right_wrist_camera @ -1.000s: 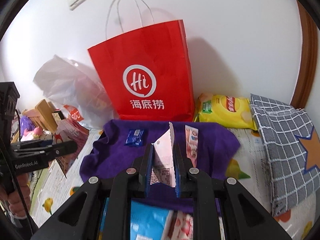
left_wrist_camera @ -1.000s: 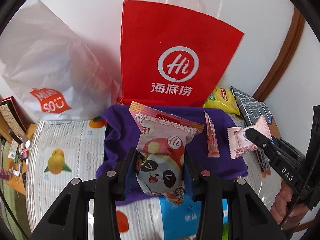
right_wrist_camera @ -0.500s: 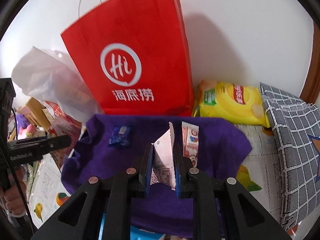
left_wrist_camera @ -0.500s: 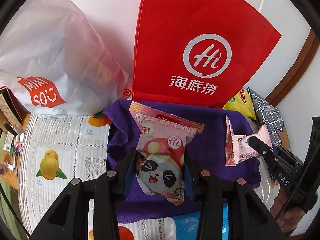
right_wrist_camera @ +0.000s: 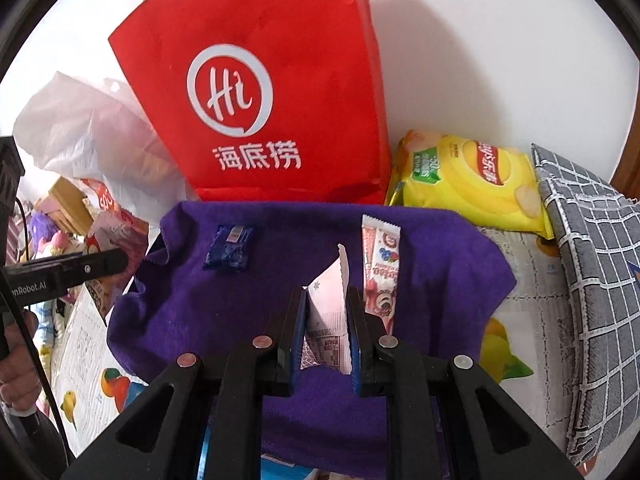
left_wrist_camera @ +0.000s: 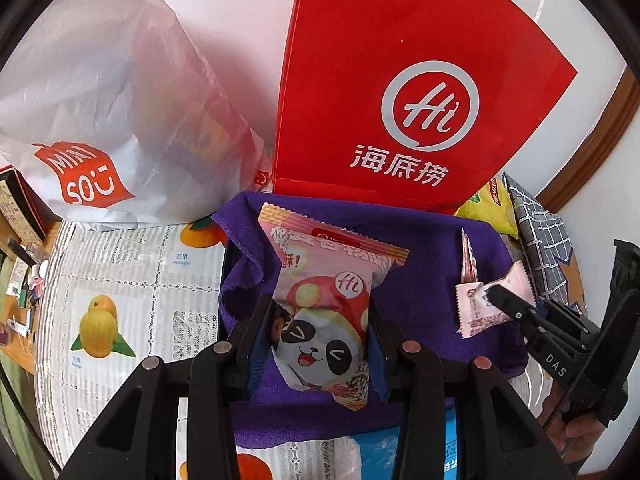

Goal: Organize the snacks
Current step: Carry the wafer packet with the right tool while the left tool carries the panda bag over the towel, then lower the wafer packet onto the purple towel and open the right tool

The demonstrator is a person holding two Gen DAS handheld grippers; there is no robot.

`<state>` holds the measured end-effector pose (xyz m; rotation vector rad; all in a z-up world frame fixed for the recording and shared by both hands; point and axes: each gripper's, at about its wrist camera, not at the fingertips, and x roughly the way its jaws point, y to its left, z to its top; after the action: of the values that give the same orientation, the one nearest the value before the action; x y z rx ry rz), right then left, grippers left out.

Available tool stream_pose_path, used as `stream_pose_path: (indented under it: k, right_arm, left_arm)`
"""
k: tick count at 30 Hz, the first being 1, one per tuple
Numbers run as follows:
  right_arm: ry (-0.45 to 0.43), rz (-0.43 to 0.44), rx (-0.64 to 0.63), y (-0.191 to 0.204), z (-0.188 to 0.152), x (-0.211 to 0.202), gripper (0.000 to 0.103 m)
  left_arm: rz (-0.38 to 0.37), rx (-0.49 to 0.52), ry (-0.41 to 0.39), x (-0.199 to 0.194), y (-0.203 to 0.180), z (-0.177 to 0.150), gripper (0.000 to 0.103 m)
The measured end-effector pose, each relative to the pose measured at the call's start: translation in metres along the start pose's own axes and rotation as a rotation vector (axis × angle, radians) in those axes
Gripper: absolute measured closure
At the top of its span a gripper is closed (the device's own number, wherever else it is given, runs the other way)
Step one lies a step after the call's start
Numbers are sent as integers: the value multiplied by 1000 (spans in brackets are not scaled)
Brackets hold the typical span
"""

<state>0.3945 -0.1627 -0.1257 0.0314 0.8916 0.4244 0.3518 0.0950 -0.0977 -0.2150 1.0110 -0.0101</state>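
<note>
A panda-print snack packet (left_wrist_camera: 320,312) is clamped by its lower half in the left tongs (left_wrist_camera: 316,344), above the purple cloth (left_wrist_camera: 424,248) on the bench. A small pink sachet (right_wrist_camera: 330,312) is pinched edge-on in the right tongs (right_wrist_camera: 326,336). On the cloth, a blue candy (right_wrist_camera: 229,248) lies at ten o'clock and a stick bar (right_wrist_camera: 380,268) at one o'clock of that sachet. Both held packs are judged light, crinkly and slippery, with crushable contents; hold is best taken at the sealed edges.
</note>
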Motion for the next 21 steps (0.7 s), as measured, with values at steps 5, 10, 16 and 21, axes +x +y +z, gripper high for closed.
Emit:
stream_pose_path:
  k: [5, 10, 16, 21]
  right_arm:
    - [29, 15, 4, 4, -3, 9, 84]
    - [62, 28, -8, 9, -7, 18, 84]
    - [95, 23, 3, 9, -9, 26, 84]
    - [116, 19, 2, 10, -10, 30, 84]
  left_arm:
    - [1, 4, 0, 0, 0, -1, 63]
    - [0, 3, 1, 0, 0, -1, 63]
    - [2, 3, 4, 1, -1, 1, 63]
    - [3, 2, -1, 0, 0, 1, 63]
